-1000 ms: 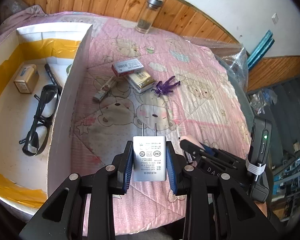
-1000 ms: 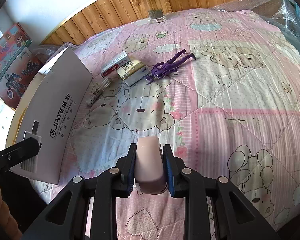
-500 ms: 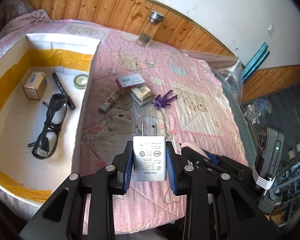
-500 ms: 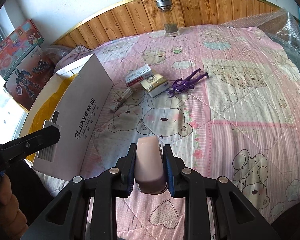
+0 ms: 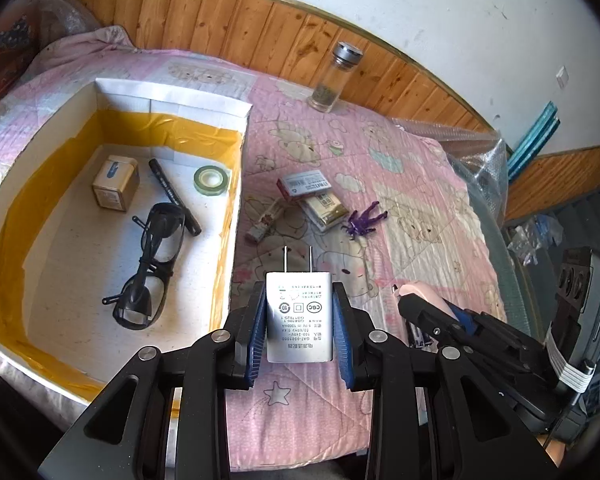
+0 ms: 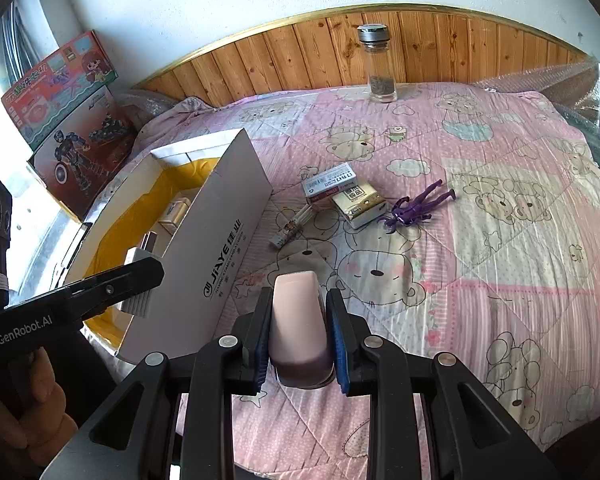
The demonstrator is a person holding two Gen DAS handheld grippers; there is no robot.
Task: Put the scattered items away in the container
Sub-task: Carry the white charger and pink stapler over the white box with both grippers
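My left gripper [image 5: 299, 326] is shut on a white plug charger [image 5: 299, 316], prongs pointing away, held above the quilt just right of the open white box [image 5: 236, 216]. My right gripper [image 6: 297, 332] is shut on a pale pink oblong case [image 6: 298, 320]; it shows at the right of the left wrist view as the right gripper [image 5: 414, 308]. In the box lie black glasses [image 5: 150, 264], a black pen [image 5: 174, 196], a small brown carton [image 5: 114, 188] and a green tape roll [image 5: 211, 178]. On the quilt remain two small packs [image 5: 314, 196], a thin tube [image 5: 264, 226] and a purple toy figure [image 5: 364, 222].
A glass jar [image 5: 334, 78] with a metal lid stands at the far side by the wooden wall panel. Bubble wrap [image 5: 476, 160] covers the bed's right edge. Colourful toy boxes [image 6: 68, 120] lean beyond the white box. A hand [image 6: 24, 412] holds the left gripper's handle.
Both grippers have risen and drawn back with their loads, so the bed and box look smaller and farther. More of the box's inside shows in the left wrist view.
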